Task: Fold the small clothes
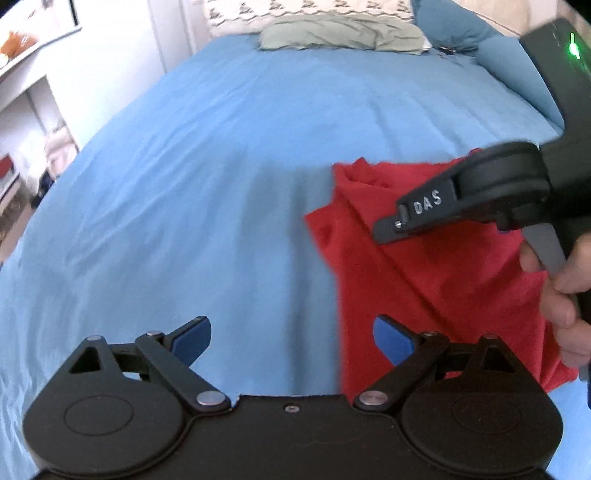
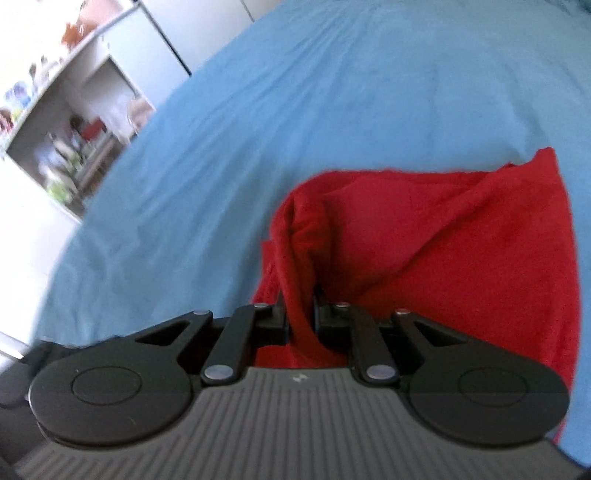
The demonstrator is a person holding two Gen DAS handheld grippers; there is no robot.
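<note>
A red garment (image 1: pixel 436 280) lies partly folded on the blue bed sheet (image 1: pixel 207 177), at the right of the left wrist view. My left gripper (image 1: pixel 291 339) is open and empty, its blue pads (image 1: pixel 194 338) hovering over the sheet just left of the garment's edge. My right gripper (image 2: pixel 300 314) is shut on a fold of the red garment (image 2: pixel 424 236). It also shows in the left wrist view (image 1: pixel 391 230), held by a hand above the garment.
A grey-green cloth (image 1: pixel 340 33) and a patterned pillow (image 1: pixel 306 9) lie at the head of the bed. A blue pillow (image 1: pixel 454 22) sits at the far right. White shelves (image 2: pixel 62 122) stand off the bed's left side.
</note>
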